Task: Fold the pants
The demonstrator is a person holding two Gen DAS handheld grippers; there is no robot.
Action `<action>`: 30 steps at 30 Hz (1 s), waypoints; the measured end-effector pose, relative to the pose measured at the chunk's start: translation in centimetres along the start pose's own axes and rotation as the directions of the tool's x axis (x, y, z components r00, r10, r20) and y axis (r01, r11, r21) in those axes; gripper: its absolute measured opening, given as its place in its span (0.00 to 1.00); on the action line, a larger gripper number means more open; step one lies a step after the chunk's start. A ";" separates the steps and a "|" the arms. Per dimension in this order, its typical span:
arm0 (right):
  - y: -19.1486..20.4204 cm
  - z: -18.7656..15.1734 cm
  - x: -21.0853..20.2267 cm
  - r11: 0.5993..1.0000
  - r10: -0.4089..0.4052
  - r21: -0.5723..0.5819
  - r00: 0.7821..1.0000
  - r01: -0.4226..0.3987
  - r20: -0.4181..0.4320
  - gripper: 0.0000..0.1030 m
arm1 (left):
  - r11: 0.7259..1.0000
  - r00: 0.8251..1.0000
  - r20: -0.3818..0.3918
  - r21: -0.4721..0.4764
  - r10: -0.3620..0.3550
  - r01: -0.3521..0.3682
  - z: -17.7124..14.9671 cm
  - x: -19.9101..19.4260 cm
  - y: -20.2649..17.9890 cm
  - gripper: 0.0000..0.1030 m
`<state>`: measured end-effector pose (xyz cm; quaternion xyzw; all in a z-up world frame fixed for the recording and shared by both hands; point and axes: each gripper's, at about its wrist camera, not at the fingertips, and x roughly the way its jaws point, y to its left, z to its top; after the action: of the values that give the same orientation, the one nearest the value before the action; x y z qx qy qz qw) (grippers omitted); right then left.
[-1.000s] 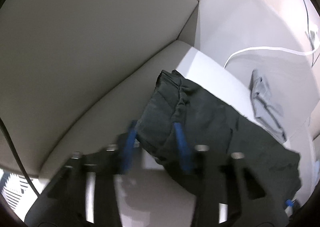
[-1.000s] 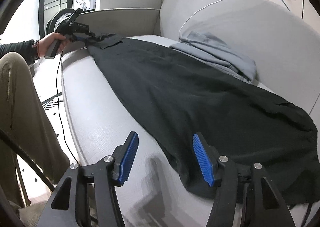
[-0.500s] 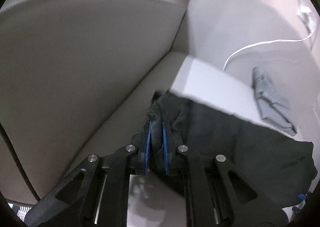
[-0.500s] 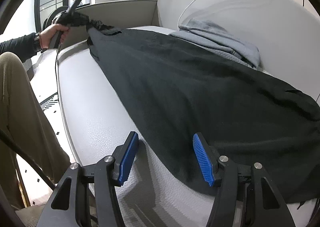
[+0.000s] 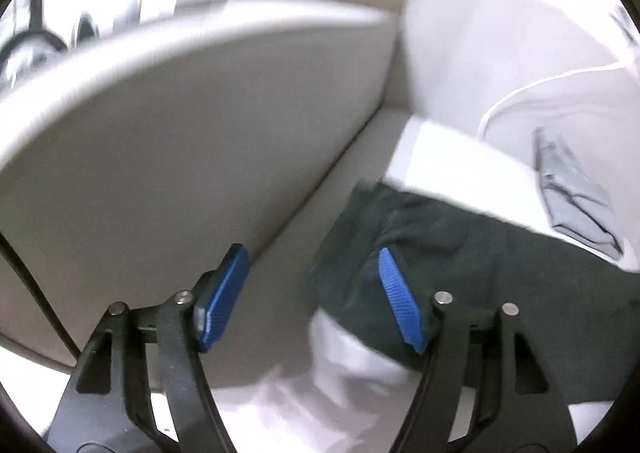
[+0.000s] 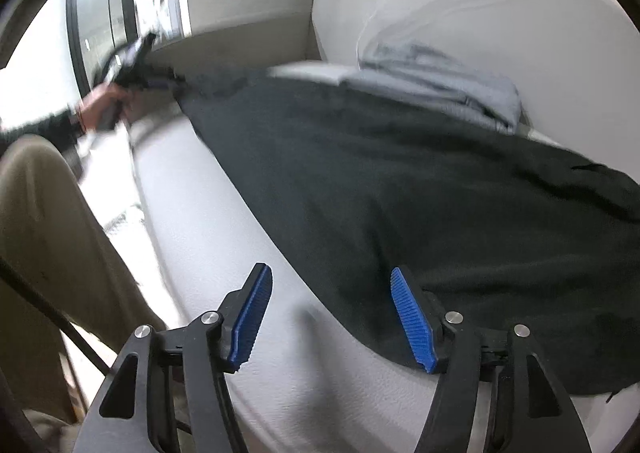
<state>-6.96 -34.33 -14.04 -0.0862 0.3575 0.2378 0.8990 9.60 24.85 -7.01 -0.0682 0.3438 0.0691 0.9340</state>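
The dark pants (image 6: 420,181) lie spread along the pale sofa seat (image 6: 208,221). In the left wrist view one end of them (image 5: 460,249) lies bunched near the armrest. My left gripper (image 5: 312,297) is open and empty, its right pad over the cloth's edge. It also shows in the right wrist view (image 6: 132,65), blurred, at the far end of the pants. My right gripper (image 6: 332,317) is open over the near edge of the pants, holding nothing.
A folded grey garment (image 6: 444,89) lies against the sofa back (image 6: 500,25); it also shows in the left wrist view (image 5: 572,201). A white cable (image 5: 532,89) runs over the back cushion. The armrest (image 5: 168,141) stands left. The person's leg (image 6: 44,221) is beside the seat.
My left gripper, shut on the pants' end half a second ago, has opened and let the cloth drop onto the seat. The right gripper stayed open and shifted slightly.
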 end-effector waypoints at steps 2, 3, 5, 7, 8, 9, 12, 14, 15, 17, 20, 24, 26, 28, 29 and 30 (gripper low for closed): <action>-0.4 1.4 -2.0 1.000 0.007 0.019 0.998 -0.008 0.069 0.76 | 0.997 0.996 0.077 0.064 -0.036 0.031 1.4 -1.2 -1.9 0.71; -0.6 2.5 -2.9 1.000 -0.002 0.028 0.994 -0.001 0.112 0.84 | 0.995 0.994 0.103 0.098 -0.041 0.031 2.0 -1.5 -2.9 0.71; -1.3 5.3 -4.1 0.999 -0.033 0.045 0.983 0.025 0.182 0.87 | 0.986 0.991 0.127 0.164 -0.038 0.016 3.3 -0.7 -5.0 0.71; -2.0 8.3 -3.8 0.996 -0.062 0.068 0.975 0.049 0.212 0.91 | 0.978 0.998 0.057 0.208 -0.016 0.004 4.3 2.2 -6.4 0.71; -2.5 10.0 -3.1 0.994 -0.083 0.085 0.973 0.067 0.214 0.92 | 0.977 1.000 0.024 0.215 -0.008 0.003 4.4 3.6 -6.9 0.71; -2.9 11.4 -2.3 0.993 -0.094 0.095 0.973 0.075 0.212 0.92 | 0.975 1.000 -0.008 0.220 -0.001 0.002 4.5 4.7 -7.5 0.70; -4.0 15.4 1.9 0.988 -0.114 0.124 0.974 0.090 0.197 0.92 | 0.965 0.998 -0.065 0.261 0.000 0.017 4.0 7.9 -9.1 0.57; -5.0 17.5 6.2 0.981 -0.129 0.160 0.983 0.107 0.129 0.92 | 0.949 0.996 -0.090 0.311 -0.010 0.038 3.4 9.1 -10.1 0.25; -5.6 18.2 8.3 0.976 -0.130 0.188 0.988 0.112 0.087 0.87 | 0.941 0.995 -0.101 0.336 -0.007 0.041 3.1 9.8 -10.7 0.17; -6.6 18.7 12.4 0.967 -0.081 0.245 0.997 0.074 0.017 0.54 | 0.931 0.994 -0.113 0.363 0.010 0.032 2.5 10.9 -10.8 0.04; -7.1 18.3 17.4 0.952 -0.069 0.288 0.990 0.101 -0.120 0.25 | 0.919 0.993 -0.109 0.395 0.039 0.007 1.9 12.3 -10.2 0.00; -8.5 17.2 20.8 0.939 -0.129 0.286 0.967 0.190 -0.219 0.09 | 0.911 0.993 -0.107 0.412 0.052 -0.003 1.5 13.2 -9.4 0.00; -9.5 16.9 20.5 0.924 -0.184 0.296 0.960 0.241 -0.209 0.09 | 0.912 0.993 -0.107 0.410 0.059 -0.010 0.9 12.9 -9.1 0.00; -10.7 16.4 20.4 0.906 -0.206 0.326 0.955 0.269 -0.214 0.05 | 0.924 0.992 -0.114 0.383 0.060 -0.012 0.6 13.3 -8.8 0.00; -11.1 16.0 20.3 0.903 -0.192 0.347 0.960 0.254 -0.203 0.04 | 0.923 0.991 -0.115 0.385 0.074 -0.024 0.4 13.5 -9.0 0.00; -11.3 15.7 20.2 0.900 -0.178 0.367 0.966 0.237 -0.188 0.04 | 0.921 0.989 -0.115 0.389 0.089 -0.038 0.2 13.4 -9.3 0.00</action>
<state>20.78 -31.72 -16.56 0.0373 0.4527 0.0583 0.8889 21.48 16.89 -14.84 0.1236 0.4129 0.0260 0.9020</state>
